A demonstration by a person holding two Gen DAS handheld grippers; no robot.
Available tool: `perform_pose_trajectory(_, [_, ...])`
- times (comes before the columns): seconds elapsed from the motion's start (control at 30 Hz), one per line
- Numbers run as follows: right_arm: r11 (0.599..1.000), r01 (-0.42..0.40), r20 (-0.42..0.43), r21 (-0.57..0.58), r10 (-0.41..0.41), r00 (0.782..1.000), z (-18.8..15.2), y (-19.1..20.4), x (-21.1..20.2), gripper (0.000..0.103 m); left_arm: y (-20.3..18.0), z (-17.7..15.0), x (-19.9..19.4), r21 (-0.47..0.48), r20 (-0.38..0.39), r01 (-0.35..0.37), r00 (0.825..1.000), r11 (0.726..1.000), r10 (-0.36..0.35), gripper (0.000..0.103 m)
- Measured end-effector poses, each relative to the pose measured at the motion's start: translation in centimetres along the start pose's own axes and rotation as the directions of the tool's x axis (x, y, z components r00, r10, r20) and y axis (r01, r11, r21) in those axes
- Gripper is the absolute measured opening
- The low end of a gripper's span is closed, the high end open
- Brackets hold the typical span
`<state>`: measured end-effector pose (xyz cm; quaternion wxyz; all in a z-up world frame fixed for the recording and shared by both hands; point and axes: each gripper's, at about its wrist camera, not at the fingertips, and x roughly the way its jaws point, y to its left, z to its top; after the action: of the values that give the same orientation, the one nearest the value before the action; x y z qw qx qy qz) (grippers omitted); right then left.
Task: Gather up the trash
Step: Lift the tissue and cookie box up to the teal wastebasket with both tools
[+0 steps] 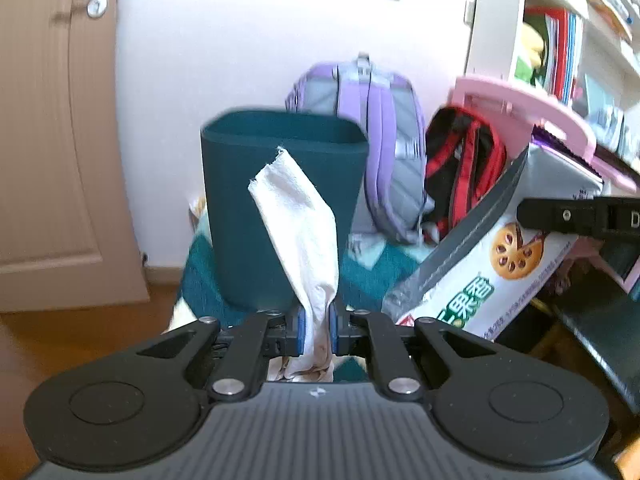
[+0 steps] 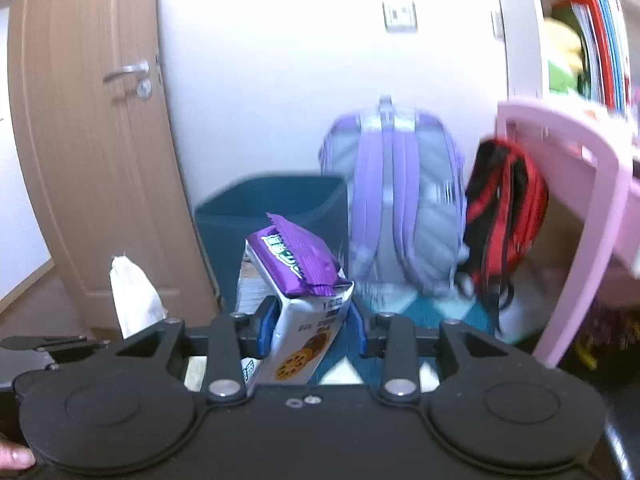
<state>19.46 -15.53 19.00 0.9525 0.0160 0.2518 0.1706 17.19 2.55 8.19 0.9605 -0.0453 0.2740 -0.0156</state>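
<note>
Left gripper (image 1: 317, 330) is clamped on a white tissue (image 1: 300, 224) standing up at twelve o'clock, right before the teal bin (image 1: 240, 208), likely lined up for dropping. At three o'clock, the right gripper (image 2: 312, 326) pinches the biscuit wrapper (image 2: 304, 300), the bin (image 2: 224, 220) beyond at eleven o'clock.

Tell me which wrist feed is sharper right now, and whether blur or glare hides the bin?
Left wrist view: mostly sharp, tissue and dark teal bin clear, only the bin's rim slightly smeared. Right wrist view: motion-blurred, bin, purple backpack and pink chair smeared, though the biscuit wrapper stays readable. Both: fisheye bends the door, white wall bright.
</note>
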Motion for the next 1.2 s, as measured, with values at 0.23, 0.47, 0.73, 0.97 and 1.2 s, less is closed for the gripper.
perform_pose_trajectory(0.23, [0.999, 0.015, 0.124, -0.046, -0.009, 0.992, 5.8, 1.1, 0.0, 0.035, 0.3, 5.5, -0.8, 0.044, 0.1, -0.014, 0.995, 0.999, 0.009, 0.011])
perform_pose_trajectory(0.47, [0.997, 0.034, 0.207, -0.067, -0.02, 0.978, 10.8, 2.2, 2.1, 0.035, 0.4, 11.2, 0.6, 0.089, 0.178, -0.011, 0.984, 0.996, -0.005, 0.011])
perform_pose_trajectory(0.73, [0.993, 0.069, 0.246, -0.092, -0.045, 0.968, 14.8, 2.6, 7.3, 0.035, 0.8, 15.8, 4.7, 0.119, 0.192, 0.006, 0.981, 0.993, -0.029, 0.011])
perform_pose_trajectory(0.97, [0.991, 0.092, 0.209, -0.096, -0.07, 0.975, 16.1, 1.9, 13.5, 0.035, 2.2, 18.2, 10.0, 0.084, 0.17, 0.027, 0.985, 0.996, -0.041, 0.011])
perform_pose_trajectory(1.2, [0.992, 0.068, 0.102, -0.108, -0.057, 0.993, 15.1, 1.0, 20.0, 0.035, 3.8, 18.7, 16.0, 0.031, 0.114, 0.034, 0.993, 0.999, -0.037, 0.011])
